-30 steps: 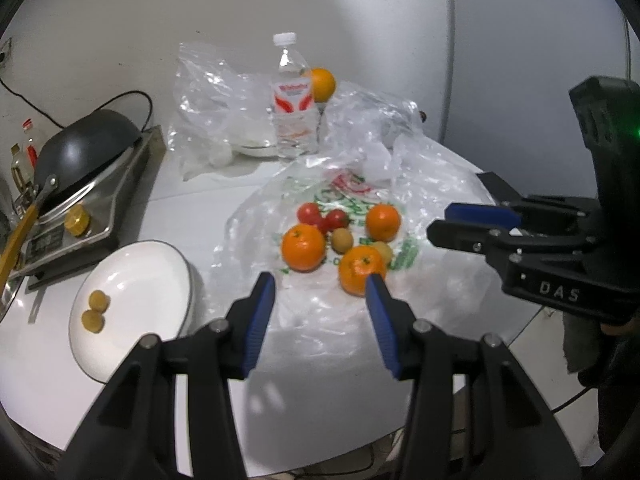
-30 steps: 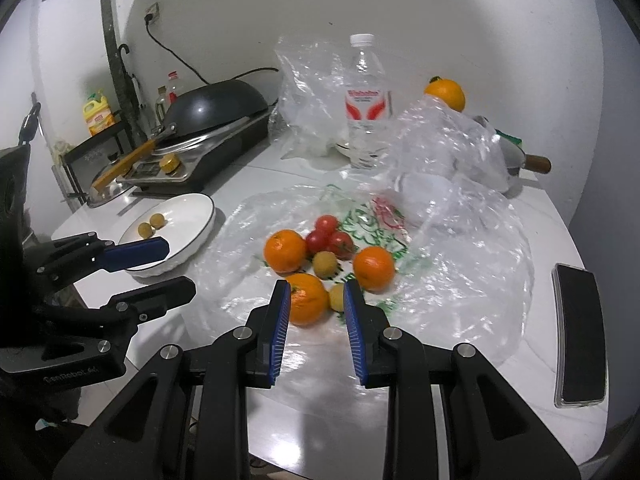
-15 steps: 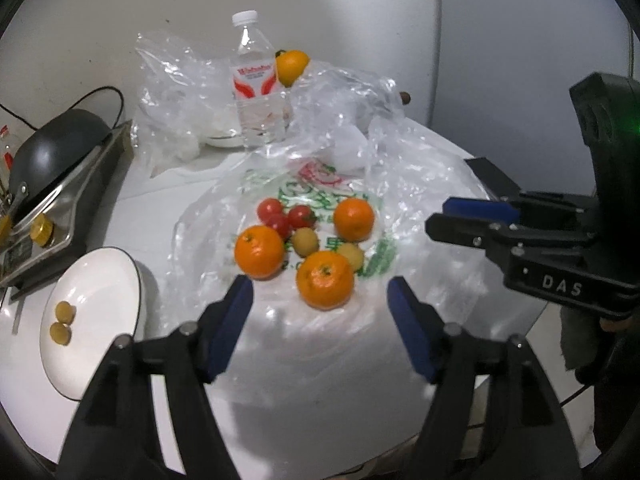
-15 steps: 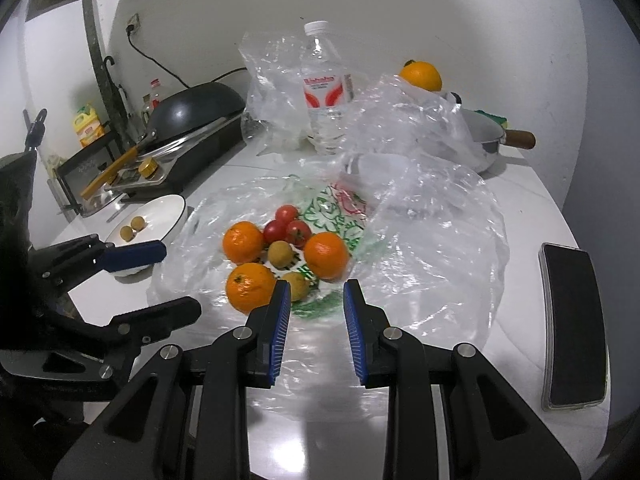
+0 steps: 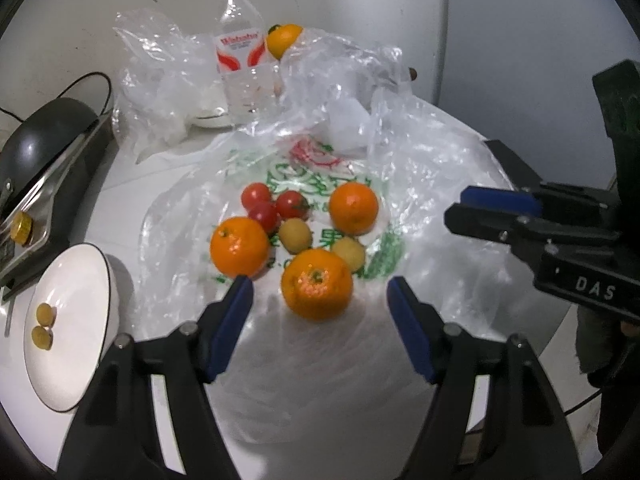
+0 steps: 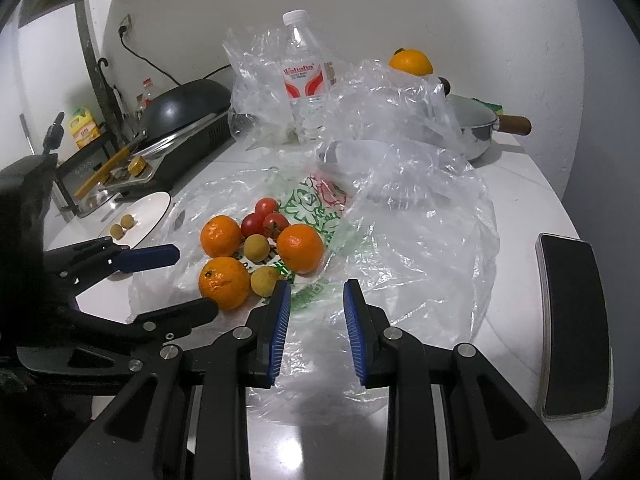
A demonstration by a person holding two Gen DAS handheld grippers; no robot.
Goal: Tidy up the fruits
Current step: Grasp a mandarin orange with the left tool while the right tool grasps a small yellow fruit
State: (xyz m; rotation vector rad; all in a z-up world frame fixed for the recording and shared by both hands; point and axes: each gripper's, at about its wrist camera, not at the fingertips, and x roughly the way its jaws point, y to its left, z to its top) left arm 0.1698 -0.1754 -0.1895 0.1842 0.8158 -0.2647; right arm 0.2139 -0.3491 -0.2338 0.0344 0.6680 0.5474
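Three oranges lie on the bag among tomatoes. The left gripper, jaws just spread wide and empty, hovers at the nearest orange; the right gripper is nearly closed, empty. Next: straddle, close, carry to the plate.

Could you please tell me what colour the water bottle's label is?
Red and white label on the water bottle; clearest in the right wrist view.
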